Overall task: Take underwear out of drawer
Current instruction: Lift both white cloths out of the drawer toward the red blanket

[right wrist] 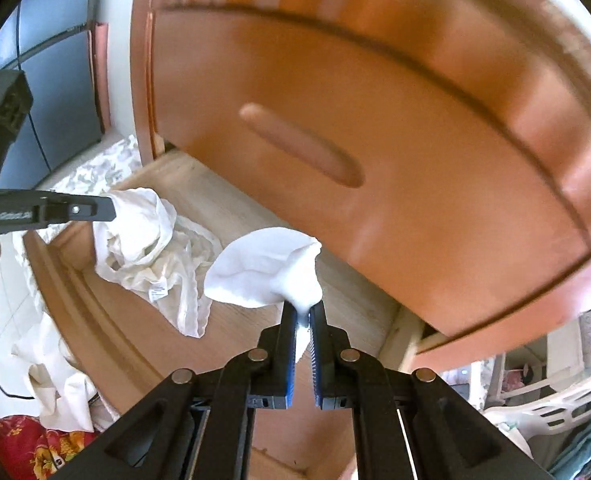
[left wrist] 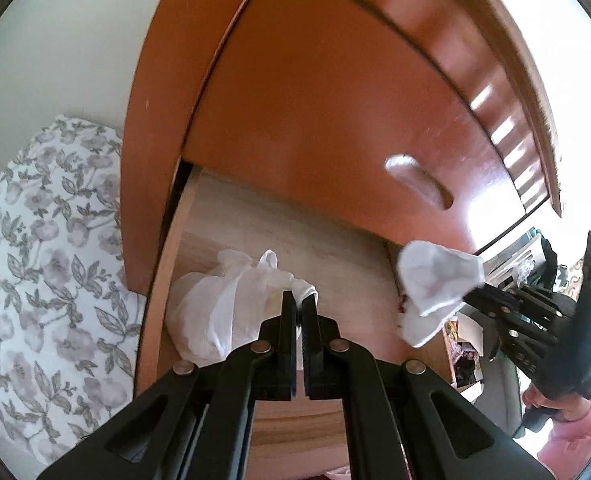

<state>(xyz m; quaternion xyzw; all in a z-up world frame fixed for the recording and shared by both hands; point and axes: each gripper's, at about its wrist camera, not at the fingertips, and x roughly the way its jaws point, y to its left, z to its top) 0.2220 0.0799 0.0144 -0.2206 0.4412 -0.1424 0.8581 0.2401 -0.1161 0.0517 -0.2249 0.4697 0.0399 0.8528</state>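
Bright daylight, fisheye warp, motion blur

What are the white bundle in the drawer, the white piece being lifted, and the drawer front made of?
White bundle: thin, slightly sheer cream fabric, probably cotton, judging by soft wrinkles and a sewn label.
Lifted white piece: thicker, opaque soft knit, looks fleecy.
Drawer front: orange-brown wood or laminate, smooth and semi-glossy; it reflects window light.
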